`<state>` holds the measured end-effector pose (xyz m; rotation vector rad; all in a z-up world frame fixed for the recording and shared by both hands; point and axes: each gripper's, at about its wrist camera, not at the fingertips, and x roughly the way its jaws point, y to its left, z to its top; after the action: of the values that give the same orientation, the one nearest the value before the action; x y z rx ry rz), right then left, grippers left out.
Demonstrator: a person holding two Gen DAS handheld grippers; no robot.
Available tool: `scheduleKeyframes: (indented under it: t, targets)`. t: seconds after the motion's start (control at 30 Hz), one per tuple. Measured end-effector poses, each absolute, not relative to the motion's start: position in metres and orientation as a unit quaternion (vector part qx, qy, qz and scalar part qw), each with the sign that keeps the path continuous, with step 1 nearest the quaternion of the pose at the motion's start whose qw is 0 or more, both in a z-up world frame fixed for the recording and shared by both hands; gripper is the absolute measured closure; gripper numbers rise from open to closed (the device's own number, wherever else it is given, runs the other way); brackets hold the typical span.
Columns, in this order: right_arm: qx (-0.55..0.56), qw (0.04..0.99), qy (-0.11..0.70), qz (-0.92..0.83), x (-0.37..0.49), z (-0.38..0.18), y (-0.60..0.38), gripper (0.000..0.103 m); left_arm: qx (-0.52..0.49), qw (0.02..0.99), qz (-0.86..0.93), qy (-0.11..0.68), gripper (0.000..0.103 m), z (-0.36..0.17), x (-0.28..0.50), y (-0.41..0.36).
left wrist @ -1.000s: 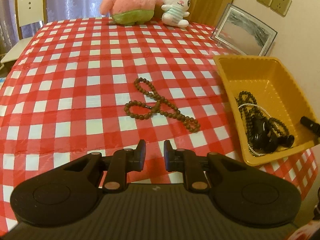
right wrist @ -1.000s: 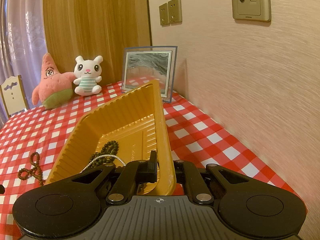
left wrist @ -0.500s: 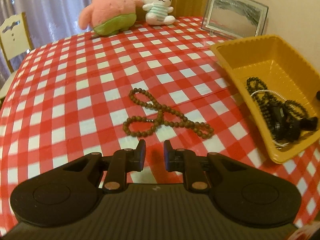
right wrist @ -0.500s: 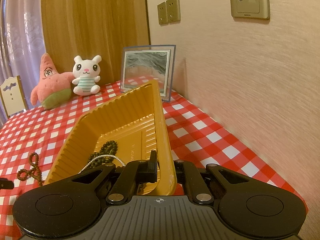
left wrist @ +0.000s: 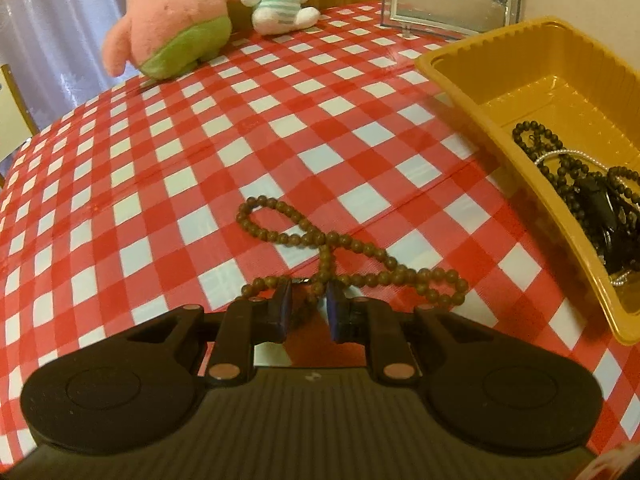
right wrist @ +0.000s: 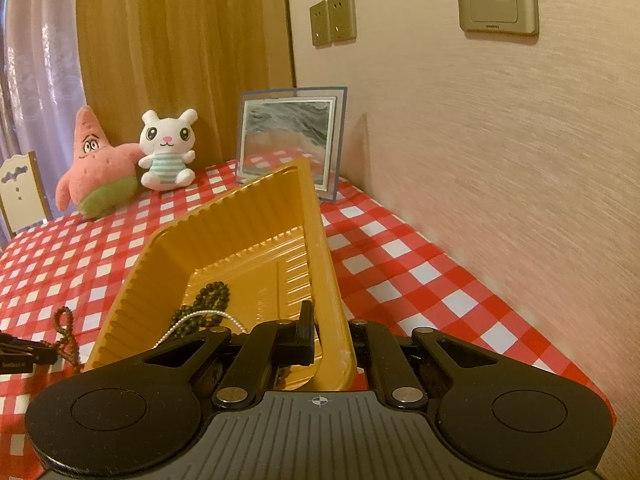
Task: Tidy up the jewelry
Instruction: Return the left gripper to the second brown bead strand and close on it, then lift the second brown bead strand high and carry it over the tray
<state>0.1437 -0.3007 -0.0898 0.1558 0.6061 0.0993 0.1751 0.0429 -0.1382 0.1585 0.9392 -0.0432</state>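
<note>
1. Nearest in: the left gripper has its jaws parted a little around a strand of the brown bead necklace, and they've just been narrowing. The pads don't look like they're pinching yet.
2. So the pickup is underway. Next it probably needs a firm close, a lift, then a carry to the yellow tray.
3. The right gripper is clamped on the tray's near wall, at the tabletop's right edge, other jewelry inside.
4. Further back: checked tablecloth, two plush toys, a framed picture by the wall.
</note>
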Motion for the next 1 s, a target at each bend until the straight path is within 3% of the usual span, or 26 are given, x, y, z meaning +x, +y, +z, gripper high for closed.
scheduleKeyframes:
  t: [0.03, 0.43, 1.0]
  targets:
    - [0.077, 0.95, 0.298, 0.048, 0.145, -0.09, -0.301, 0.097, 0.074, 0.888, -0.027, 0.454, 0.096, -0.138, 0.176, 0.043]
    - [0.077, 0.95, 0.297, 0.052, 0.15, -0.09, -0.302, 0.097, 0.043, 0.893, -0.029, 0.448, 0.097, -0.122, 0.166, 0.045]
    - [0.076, 0.951, 0.293, 0.057, 0.151, -0.089, -0.3, 0.097, -0.01, 0.933, -0.022, 0.358, 0.097, -0.014, 0.121, 0.065]
